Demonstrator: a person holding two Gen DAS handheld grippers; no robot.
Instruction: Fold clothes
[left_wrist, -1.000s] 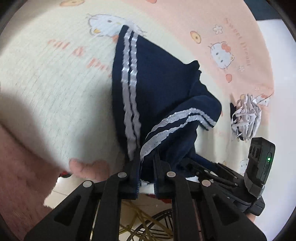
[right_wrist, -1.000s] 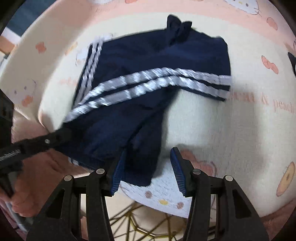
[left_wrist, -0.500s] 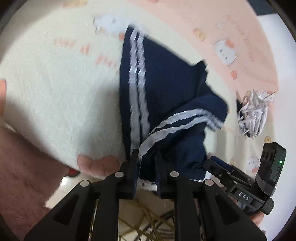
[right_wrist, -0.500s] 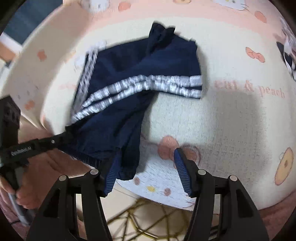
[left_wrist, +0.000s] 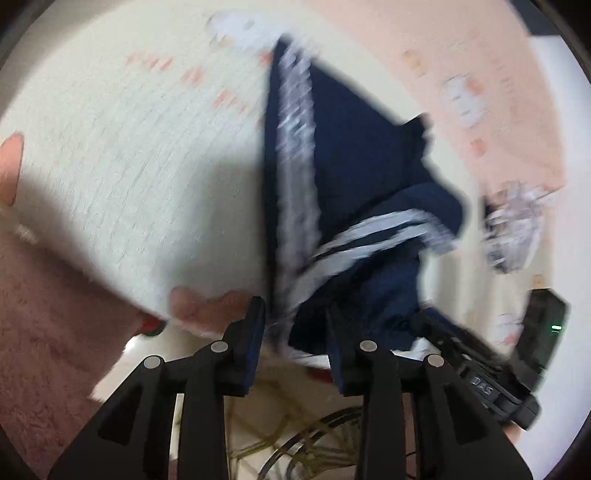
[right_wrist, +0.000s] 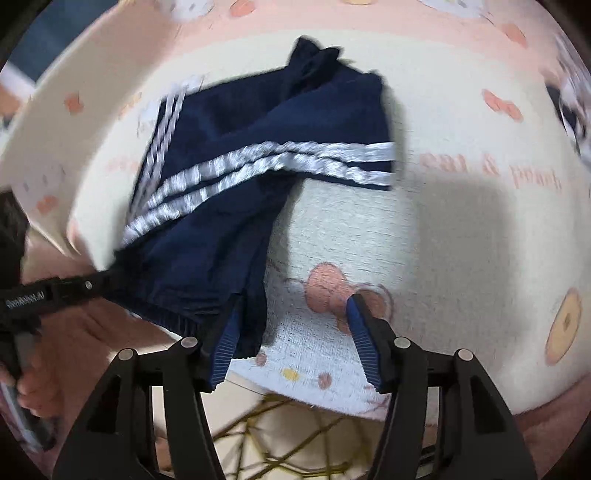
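Observation:
Navy shorts with white double stripes (left_wrist: 347, 177) lie crumpled on a cream and pink cartoon blanket (left_wrist: 122, 155). In the left wrist view, my left gripper (left_wrist: 295, 325) is open, its fingers either side of the shorts' near edge, which hangs over the blanket's edge. In the right wrist view, the shorts (right_wrist: 258, 147) lie partly folded. My right gripper (right_wrist: 291, 325) is open, its left finger touching the waistband corner and its right finger over the blanket (right_wrist: 443, 240). The left gripper (right_wrist: 74, 288) reaches the waistband from the left there.
A black and white garment (left_wrist: 513, 225) lies on the blanket to the right of the shorts. The right gripper's body (left_wrist: 495, 365) shows in the left wrist view. Below the blanket's edge are a gold wire frame (right_wrist: 280, 443) and a pink rug (left_wrist: 48, 332).
My left gripper has opened and let go of the shorts' edge. My right gripper stayed open and slid along the waistband corner. Both views are blurred by motion.

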